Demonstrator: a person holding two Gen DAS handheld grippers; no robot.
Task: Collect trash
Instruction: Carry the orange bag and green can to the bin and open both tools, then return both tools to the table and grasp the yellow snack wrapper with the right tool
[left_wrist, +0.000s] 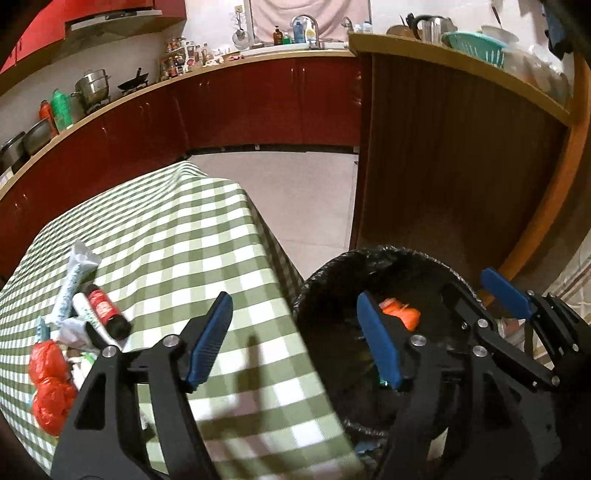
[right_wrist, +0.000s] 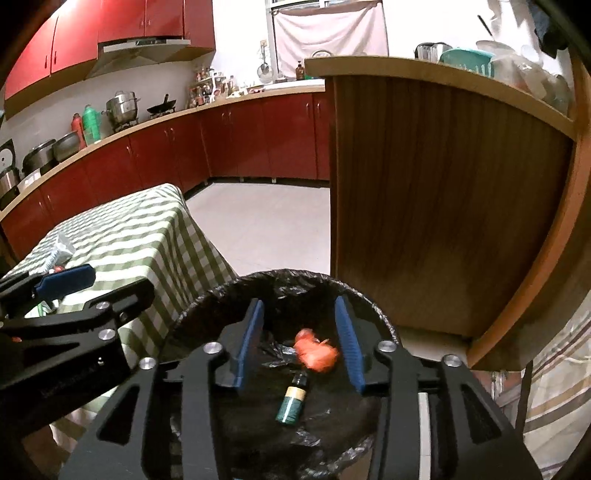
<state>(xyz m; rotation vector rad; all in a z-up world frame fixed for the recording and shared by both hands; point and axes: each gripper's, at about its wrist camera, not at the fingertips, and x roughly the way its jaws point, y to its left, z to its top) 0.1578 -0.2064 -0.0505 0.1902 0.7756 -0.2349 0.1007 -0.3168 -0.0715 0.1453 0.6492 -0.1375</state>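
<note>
On the left, the desk (left_wrist: 177, 236) under a green-and-white checked cloth carries a small heap of rubbish near its left edge: a crumpled orange-red plastic bag (left_wrist: 50, 380), a long white wrapper with a pale printed pattern (left_wrist: 72, 286), a white tube (left_wrist: 88, 314) and a short red-labelled cylinder with a black end (left_wrist: 107, 310), all lying close together and partly touching.

The left tongs (left_wrist: 299, 343) hang over the desk's right edge, with one blue pad above the checked cloth and the other above the bin. Their jaws stand wide apart with nothing between them.

Just right of the desk stands a round bin lined with a black plastic bag (right_wrist: 236, 288). Inside it lie a blurred orange crumpled lump (right_wrist: 317, 352) and, nearer the camera, a small dark green bottle with a tan band and a black cap (right_wrist: 291, 400), resting on its side on the black liner.

The right tongs (right_wrist: 299, 343) hang directly over the bin's mouth, jaws parted, the blue pads clear of the orange lump seen between them. No pad presses on it.

Further right, a wooden panel with a light countertop (right_wrist: 443, 192) rises behind the bin.
</note>
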